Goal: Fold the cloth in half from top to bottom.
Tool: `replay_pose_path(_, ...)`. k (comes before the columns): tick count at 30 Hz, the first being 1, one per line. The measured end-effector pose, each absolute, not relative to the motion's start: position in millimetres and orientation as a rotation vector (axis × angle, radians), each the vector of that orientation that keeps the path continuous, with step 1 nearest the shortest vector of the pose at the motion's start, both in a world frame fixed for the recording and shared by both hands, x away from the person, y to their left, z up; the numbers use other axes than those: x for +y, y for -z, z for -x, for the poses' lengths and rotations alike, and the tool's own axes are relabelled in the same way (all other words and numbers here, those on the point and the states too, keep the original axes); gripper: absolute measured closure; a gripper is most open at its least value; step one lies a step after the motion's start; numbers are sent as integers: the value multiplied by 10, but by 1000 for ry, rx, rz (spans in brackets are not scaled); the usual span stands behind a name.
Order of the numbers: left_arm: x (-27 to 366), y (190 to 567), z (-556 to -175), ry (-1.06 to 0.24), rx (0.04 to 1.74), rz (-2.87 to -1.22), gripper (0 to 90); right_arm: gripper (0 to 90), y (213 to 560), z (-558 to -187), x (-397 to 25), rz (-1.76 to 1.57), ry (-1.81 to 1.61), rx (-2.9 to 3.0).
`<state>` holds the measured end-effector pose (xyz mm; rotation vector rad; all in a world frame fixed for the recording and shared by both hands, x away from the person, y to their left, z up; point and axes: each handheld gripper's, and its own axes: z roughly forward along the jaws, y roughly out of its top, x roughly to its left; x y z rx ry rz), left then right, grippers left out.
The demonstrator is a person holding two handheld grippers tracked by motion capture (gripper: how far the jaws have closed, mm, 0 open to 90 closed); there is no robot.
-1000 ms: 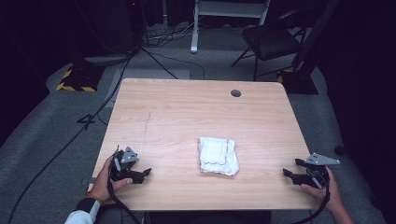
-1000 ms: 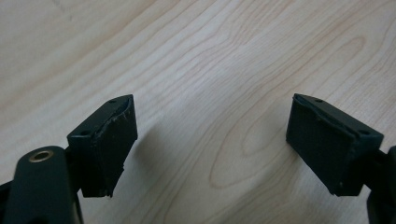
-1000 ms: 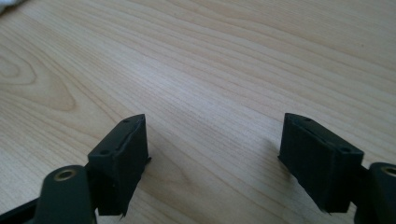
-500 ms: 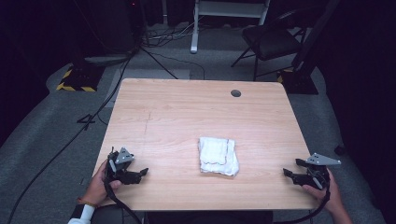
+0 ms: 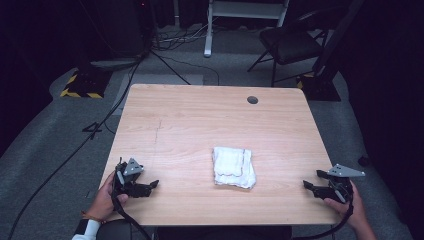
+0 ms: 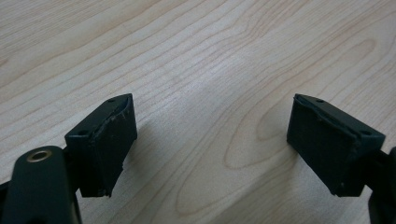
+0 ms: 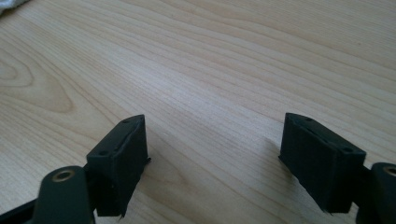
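A folded white cloth (image 5: 233, 167) lies on the wooden table (image 5: 200, 125), a little right of centre near the front; a corner of the cloth (image 7: 11, 3) shows at the top left of the right gripper view. My left gripper (image 5: 151, 184) rests at the front left corner, open, with bare wood between its jaws (image 6: 210, 140). At the front right edge my right gripper (image 5: 309, 187) is open too, nothing between its jaws (image 7: 212, 158). Both point toward the table's middle, well apart from the cloth.
A round cable hole (image 5: 252, 100) sits near the table's far right. Beyond the table stand a black chair (image 5: 290, 45), a white frame (image 5: 240, 10) and cables (image 5: 100, 120) across the grey floor. A yellow-black striped block (image 5: 80, 87) lies far left.
The left hand and its gripper have drifted slightly left and toward the table's front corner. The right gripper and the cloth have stayed where they were.
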<state>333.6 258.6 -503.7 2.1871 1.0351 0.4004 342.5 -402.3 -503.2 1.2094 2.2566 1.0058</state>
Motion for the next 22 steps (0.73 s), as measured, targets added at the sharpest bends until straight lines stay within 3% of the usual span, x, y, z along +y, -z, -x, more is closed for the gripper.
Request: replay_pose_path(22, 2588, 5036, -3342, -397, 1034, -2190, 156, 221, 5033, -3427, -4023, -1217, -1001, 2252)
